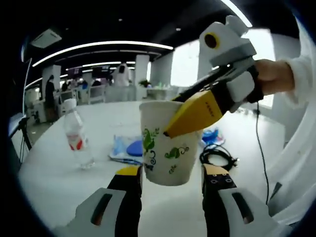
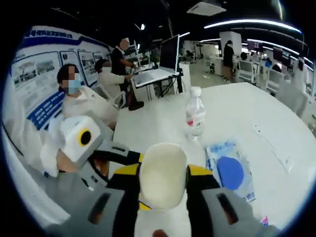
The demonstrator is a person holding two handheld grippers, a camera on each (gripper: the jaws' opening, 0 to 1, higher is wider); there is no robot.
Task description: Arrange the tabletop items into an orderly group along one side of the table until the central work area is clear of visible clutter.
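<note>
- Left claw (image 1: 170, 180) stands with its yellow-tipped jaws spread to either side of a white paper cup (image 1: 170, 143) printed with green leaves; the near jaw looks to touch the cup's lower wall, the other sits just beside it.
- Right claw (image 2: 163, 180), in the right gripper view, has both jaws pressed against the rim of the same paper cup (image 2: 163, 175), seen from above with its pale inside showing.
- In the left gripper view that right claw (image 1: 173, 129) comes in from the right, held by a hand (image 1: 274, 74) in a white sleeve, one yellow jaw lying over the cup's rim and outer wall.
- Beyond the cup, a blue-and-white packet (image 2: 231, 170) lies flat on the white desk (image 2: 247, 113), near the middle.
- A clear plastic water bottle (image 2: 195, 116) with a white cap and red label stands upright just past the packet.
- A coiled black cable (image 1: 217, 155) rests on the desk to the right of the cup in the left gripper view.
- Seated people (image 2: 94, 101) in white coats work at a screen (image 2: 168, 54) past the desk's far edge.
</note>
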